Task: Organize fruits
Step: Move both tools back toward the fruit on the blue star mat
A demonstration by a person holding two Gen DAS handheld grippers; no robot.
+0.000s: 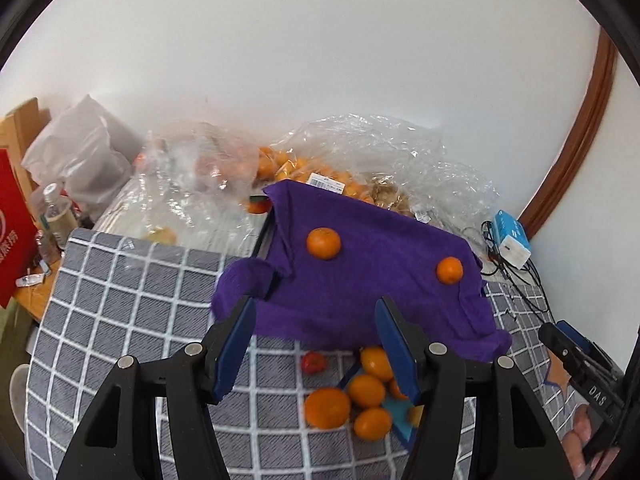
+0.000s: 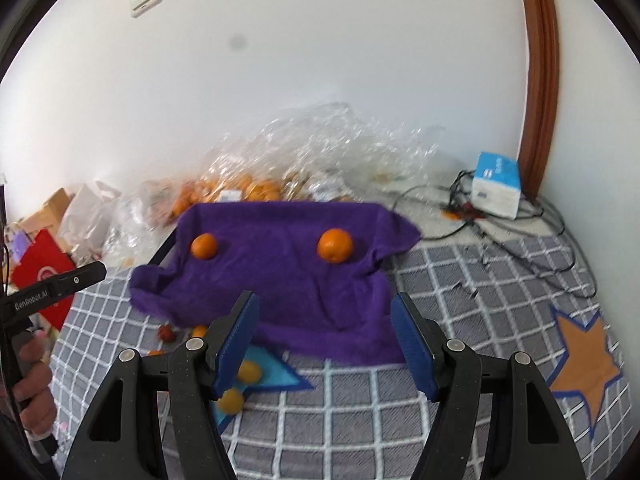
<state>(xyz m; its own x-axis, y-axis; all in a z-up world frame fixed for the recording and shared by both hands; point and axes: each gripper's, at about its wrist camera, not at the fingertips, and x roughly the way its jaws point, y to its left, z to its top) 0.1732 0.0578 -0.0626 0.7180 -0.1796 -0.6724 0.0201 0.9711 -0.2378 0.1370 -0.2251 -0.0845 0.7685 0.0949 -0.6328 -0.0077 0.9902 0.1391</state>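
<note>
- Nearest the cameras, the left gripper (image 1: 316, 344) and the right gripper (image 2: 325, 340) both hover with blue-padded fingers apart and nothing between them.
- Just beyond the left gripper, a cluster of small oranges (image 1: 366, 390) lies on the grey checked cloth (image 1: 120, 300); they are smooth, bright orange, some round and some more oval, touching one another beside a blue patch (image 1: 400, 420).
- One small red fruit (image 1: 313, 362) sits near that cluster, apart from it.
- Farther on, a purple towel (image 1: 360, 280) is draped over something raised; two round oranges rest on top, well apart: one (image 1: 323, 243) toward the left, one (image 1: 449, 270) toward the right.
- Behind the towel, crumpled clear plastic bags (image 1: 380, 152) hold many more oranges against the white wall.
- At the far right, a blue-and-white box (image 2: 496, 184) sits among black cables (image 2: 532, 240).
</note>
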